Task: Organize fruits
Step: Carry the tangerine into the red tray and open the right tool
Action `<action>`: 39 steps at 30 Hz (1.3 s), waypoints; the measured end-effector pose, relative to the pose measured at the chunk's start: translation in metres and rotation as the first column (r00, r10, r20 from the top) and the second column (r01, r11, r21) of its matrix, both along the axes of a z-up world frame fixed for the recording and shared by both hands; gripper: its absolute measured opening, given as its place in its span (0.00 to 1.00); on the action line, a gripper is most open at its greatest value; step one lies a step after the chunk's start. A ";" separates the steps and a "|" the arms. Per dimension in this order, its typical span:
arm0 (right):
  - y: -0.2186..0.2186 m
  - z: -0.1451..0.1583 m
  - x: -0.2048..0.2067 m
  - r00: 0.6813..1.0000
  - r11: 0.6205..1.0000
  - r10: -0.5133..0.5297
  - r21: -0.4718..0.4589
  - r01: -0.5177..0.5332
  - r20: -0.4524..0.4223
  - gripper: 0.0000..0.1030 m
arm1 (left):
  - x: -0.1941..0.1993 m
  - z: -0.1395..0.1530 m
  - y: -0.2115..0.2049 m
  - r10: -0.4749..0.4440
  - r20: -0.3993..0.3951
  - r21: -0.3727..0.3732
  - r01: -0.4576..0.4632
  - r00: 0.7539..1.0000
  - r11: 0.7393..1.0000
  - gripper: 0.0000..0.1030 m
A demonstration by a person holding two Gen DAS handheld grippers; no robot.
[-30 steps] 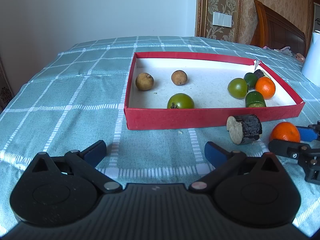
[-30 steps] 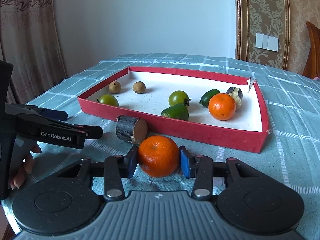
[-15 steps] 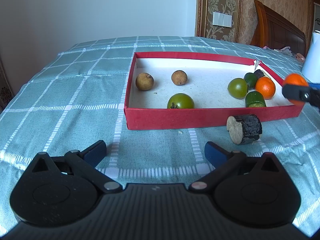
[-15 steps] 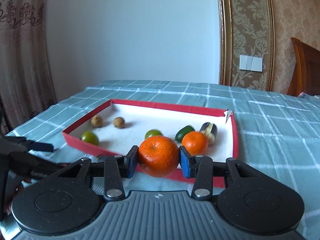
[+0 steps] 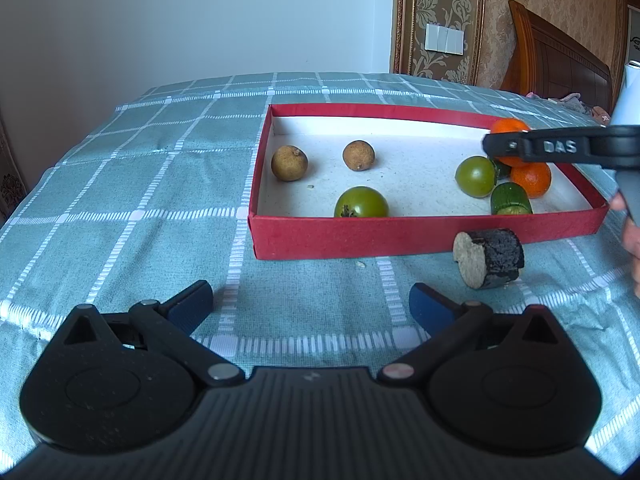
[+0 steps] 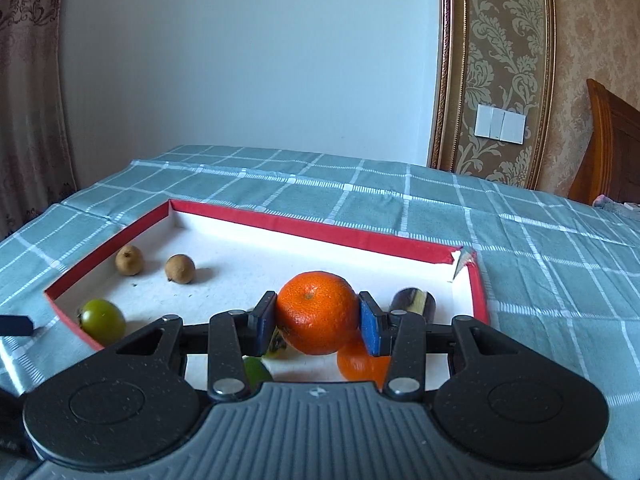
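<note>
Right wrist view: claw (image 6: 318, 320) grasping mandarin (image 6: 316, 312) above teal checked tablecloth (image 6: 540, 264), seemingly bedroom.

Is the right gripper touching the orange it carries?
Touching. In the right wrist view, both blue pads of the right gripper press against the sides of the orange, holding it above the red box.

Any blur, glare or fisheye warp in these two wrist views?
Left wrist: sharp; the red tray rim and tablecloth grid bow outward; soft daylight, no glare, faint shadows. Right wrist: held orange crisp between the right gripper pads; wall trim curves at the edge; second orange beneath is shaded.
</note>
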State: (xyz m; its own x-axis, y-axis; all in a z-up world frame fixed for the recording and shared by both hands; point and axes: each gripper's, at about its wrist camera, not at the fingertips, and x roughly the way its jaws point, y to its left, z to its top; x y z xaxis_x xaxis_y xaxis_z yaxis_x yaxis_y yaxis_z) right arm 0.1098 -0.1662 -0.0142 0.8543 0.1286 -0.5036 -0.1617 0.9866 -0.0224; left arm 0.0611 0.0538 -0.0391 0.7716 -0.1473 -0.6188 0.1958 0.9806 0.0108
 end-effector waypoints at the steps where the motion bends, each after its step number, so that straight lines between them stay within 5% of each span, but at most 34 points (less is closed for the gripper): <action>1: 0.001 -0.001 0.006 1.000 1.000 0.002 0.001 -0.002 -0.009 0.41 | 0.000 0.000 0.000 0.000 0.000 0.000 0.000 1.000 1.000 1.00; 18: 0.014 -0.008 0.063 0.994 0.998 -0.035 -0.060 0.029 -0.100 0.41 | 0.000 0.000 0.000 0.000 -0.001 0.000 0.000 1.000 1.000 1.00; 34: 0.011 -0.008 0.068 0.990 0.995 -0.059 -0.082 0.049 -0.129 0.41 | 0.000 0.000 0.000 0.000 0.000 0.000 0.000 1.000 1.000 1.00; 39: 0.014 -0.008 0.063 0.992 0.992 -0.074 -0.110 0.062 -0.105 0.51 | 0.000 0.000 0.000 0.000 0.000 0.000 0.000 1.000 1.000 1.00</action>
State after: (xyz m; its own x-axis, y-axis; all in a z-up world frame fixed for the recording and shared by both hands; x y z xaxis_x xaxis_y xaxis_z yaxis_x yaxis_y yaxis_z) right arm 0.1728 -0.1527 -0.0217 0.7987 0.0131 -0.6016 -0.1016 0.9884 -0.1134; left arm 0.0612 0.0541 -0.0392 0.7715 -0.1477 -0.6189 0.1963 0.9805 0.0107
